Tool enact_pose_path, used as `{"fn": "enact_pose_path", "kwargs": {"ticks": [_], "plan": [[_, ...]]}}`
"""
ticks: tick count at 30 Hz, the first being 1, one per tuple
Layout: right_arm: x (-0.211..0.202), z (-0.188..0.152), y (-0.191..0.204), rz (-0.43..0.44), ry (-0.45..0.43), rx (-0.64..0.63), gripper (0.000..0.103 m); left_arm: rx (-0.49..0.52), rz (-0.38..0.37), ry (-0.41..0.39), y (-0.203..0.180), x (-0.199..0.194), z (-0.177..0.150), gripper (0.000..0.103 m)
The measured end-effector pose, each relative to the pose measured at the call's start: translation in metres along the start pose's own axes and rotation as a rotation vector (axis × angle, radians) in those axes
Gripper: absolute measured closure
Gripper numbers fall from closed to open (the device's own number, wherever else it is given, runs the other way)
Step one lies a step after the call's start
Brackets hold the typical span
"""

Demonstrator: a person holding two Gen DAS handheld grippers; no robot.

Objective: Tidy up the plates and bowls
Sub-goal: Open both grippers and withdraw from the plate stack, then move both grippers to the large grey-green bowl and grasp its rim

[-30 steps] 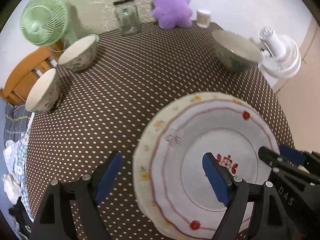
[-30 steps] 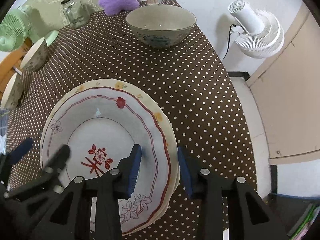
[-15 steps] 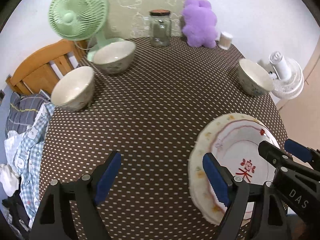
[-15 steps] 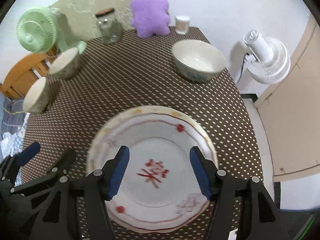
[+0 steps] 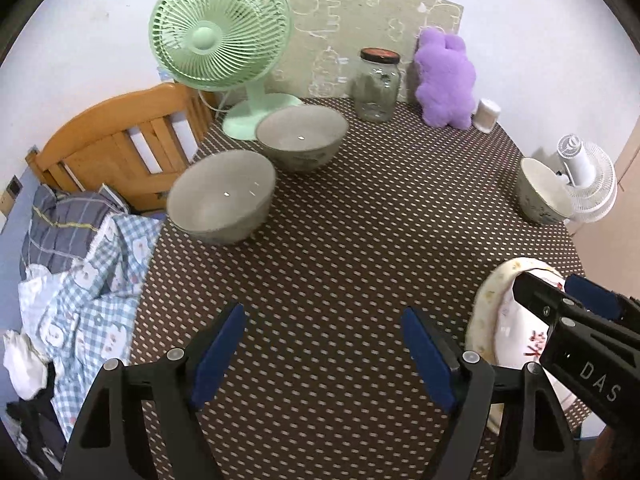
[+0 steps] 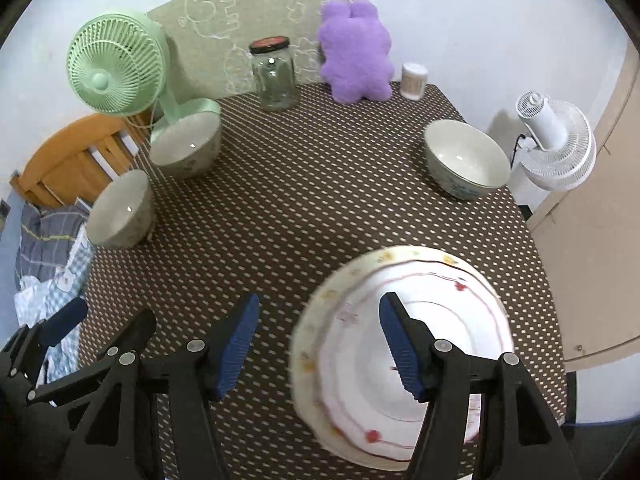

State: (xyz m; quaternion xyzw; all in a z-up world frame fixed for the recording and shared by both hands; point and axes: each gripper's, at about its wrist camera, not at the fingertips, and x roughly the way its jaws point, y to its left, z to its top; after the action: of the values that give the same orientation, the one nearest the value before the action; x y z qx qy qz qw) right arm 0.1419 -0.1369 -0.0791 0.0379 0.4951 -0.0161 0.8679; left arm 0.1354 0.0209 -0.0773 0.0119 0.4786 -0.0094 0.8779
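Writing: white letters "DAS" on the black body of the right gripper, seen at the right edge of the left wrist view; a red character-like motif shows on the plate stack's centre there
Plate stack: round glazed plates, scalloped cream rim with small flowers, red ring lines; they lie on the table's near right part, blurred
Bowls: three deep, round glazed bowls with faint printed outsides; two sit just beside the green fan's base, well apart from the plate stack; the third is at the right edge, beyond the plate stack
Left gripper: blue ribbed pads, black frame, jaws wide and closing slightly, nothing between them, over bare cloth left of the plate stack
Right gripper: jaws parted, holding nothing; its right pad hangs over the plate stack
Table: brown cloth with pale dots
Back edge: green fan, lidded glass jar, purple plush toy, small white cup
Room: white walls, white fan beyond the table's right edge, wooden bed frame and checked bedding to the left
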Motion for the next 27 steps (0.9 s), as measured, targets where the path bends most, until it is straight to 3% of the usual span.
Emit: {"fn": "enact_pose_path", "kwargs": {"ticks": [6,11,19,24,27], "plan": [[0.006,0.011,0.034,0.028,-0.012,-0.004,0.037,-0.009,0.015,-0.009,0.030,0.006,0.012,0.026],[0.019,0.018,0.053,0.122,-0.014,0.038,0.037,-0.025,0.027,-0.024,0.055,0.016,0.024,0.027],[0.044,0.036,0.091,0.107,-0.030,0.034,0.037,-0.042,0.050,-0.041,0.092,0.040,0.048,0.028],[0.056,0.055,0.126,0.006,-0.048,-0.022,0.037,-0.050,0.066,-0.035,0.111,0.060,0.062,0.028],[0.067,0.066,0.140,-0.010,-0.030,-0.056,0.037,-0.059,0.067,-0.028,0.121,0.072,0.067,0.028]]}}
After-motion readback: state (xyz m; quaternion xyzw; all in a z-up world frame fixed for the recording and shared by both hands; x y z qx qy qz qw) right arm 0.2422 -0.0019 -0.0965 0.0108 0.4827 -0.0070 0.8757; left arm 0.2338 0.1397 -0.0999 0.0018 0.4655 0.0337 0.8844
